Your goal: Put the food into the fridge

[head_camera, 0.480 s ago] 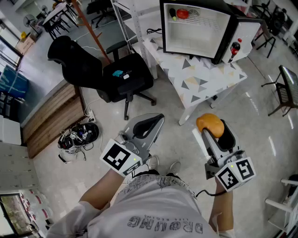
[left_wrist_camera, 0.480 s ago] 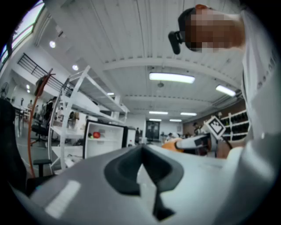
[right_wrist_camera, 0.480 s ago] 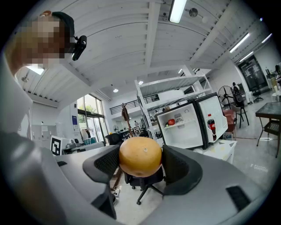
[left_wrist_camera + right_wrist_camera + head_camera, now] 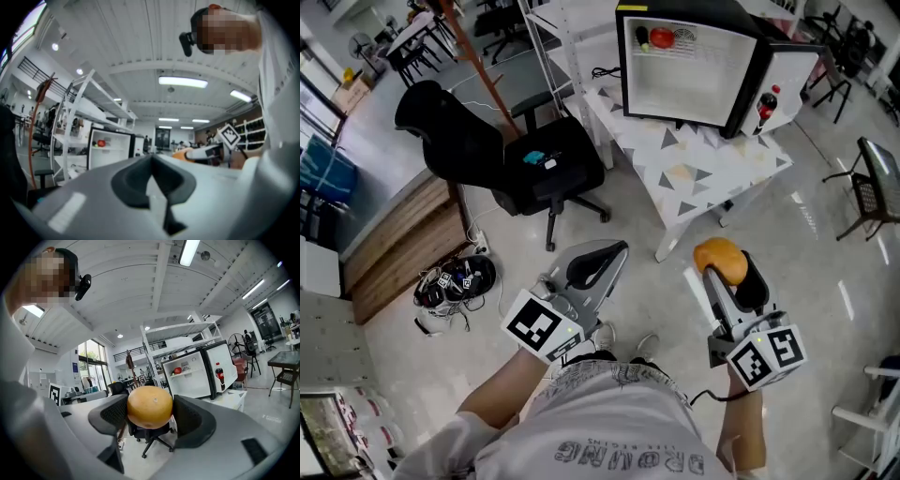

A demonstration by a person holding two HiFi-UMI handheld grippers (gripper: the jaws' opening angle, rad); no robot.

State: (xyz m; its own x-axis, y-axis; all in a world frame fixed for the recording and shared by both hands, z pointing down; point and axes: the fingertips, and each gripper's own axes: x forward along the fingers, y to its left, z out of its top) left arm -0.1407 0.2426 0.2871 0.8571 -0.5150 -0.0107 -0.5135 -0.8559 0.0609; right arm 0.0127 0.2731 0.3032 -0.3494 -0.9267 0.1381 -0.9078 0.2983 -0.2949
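Note:
A small white fridge stands open on a table at the top of the head view. A red fruit lies on its top shelf and a cola bottle stands in its door. My right gripper is shut on an orange, held level over the floor well short of the table. In the right gripper view the orange sits between the two black pads, with the fridge beyond. My left gripper is shut and empty, its jaws meeting.
The fridge's table has a white top with grey triangles. A black office chair stands left of it, next to a white shelving rack. Shoes lie by a wooden platform. A black mesh chair is at the right edge.
The fridge, table and chair sit slightly further left and up in the head view. Both grippers keep their pose, the right one still around the orange.

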